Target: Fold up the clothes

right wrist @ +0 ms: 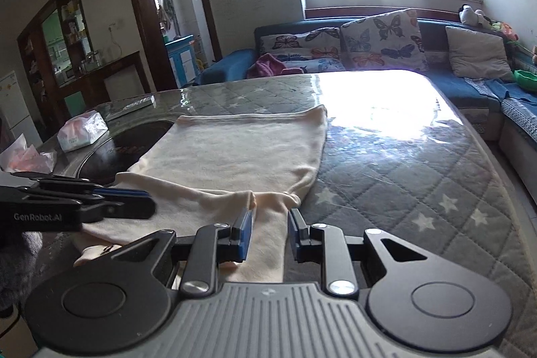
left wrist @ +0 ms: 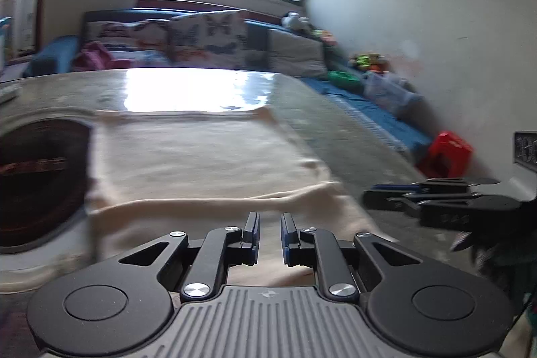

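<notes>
1. Fingers of my left gripper (left wrist: 269,230) are standing slightly apart, gripping nothing, over the cloth (left wrist: 201,153).
2. My right gripper (right wrist: 268,223) is gaping narrowly around the cloth's near edge on the table (right wrist: 402,163).

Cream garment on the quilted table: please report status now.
Left gripper open above near hem, nothing pinched. Right gripper slightly open over bunched fold. Cream cotton garment lies mostly flat. White tissue pack at far left, clear.

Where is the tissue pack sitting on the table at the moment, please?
In the right wrist view the tissue pack sits at the table's far left edge, left of the cream garment and beside the dark round inset.
</notes>
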Tool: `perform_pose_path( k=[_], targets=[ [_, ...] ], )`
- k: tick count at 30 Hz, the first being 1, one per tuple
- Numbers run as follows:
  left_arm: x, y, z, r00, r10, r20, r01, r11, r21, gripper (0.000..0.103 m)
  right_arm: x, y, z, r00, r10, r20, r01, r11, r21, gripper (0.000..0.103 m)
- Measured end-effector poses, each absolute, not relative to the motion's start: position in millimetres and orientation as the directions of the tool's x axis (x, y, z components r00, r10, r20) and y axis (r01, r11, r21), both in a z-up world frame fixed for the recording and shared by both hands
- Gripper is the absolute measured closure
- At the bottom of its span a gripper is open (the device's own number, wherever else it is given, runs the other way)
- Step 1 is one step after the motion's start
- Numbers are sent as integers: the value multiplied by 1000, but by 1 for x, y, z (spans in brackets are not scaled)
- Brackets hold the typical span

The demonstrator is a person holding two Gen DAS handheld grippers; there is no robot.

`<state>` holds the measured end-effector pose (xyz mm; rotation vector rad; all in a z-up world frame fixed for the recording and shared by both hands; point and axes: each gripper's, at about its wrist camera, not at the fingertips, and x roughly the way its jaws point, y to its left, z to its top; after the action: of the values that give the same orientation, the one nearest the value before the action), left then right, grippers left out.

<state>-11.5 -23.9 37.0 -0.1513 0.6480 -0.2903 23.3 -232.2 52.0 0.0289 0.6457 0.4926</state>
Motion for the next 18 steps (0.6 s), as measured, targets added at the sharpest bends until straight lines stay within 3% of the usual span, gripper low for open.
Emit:
perform_pose_path(
  k=[6, 13, 18],
  targets=[
    [-13, 19, 26, 761, -200, -617, 106, 977, -186, 89, 44, -204, 48, 673, 456, -583, -471, 871, 138, 80],
    [1, 25, 30, 771, -207, -603, 112, 975, -192, 89, 61, -187, 31, 652, 417, -633, -475, 876, 87, 83],
    [19, 23, 26, 769, -204, -606, 110, 976, -189, 89, 55, -187, 41, 677, 402, -617, -476, 878, 50, 83]
  ],
)
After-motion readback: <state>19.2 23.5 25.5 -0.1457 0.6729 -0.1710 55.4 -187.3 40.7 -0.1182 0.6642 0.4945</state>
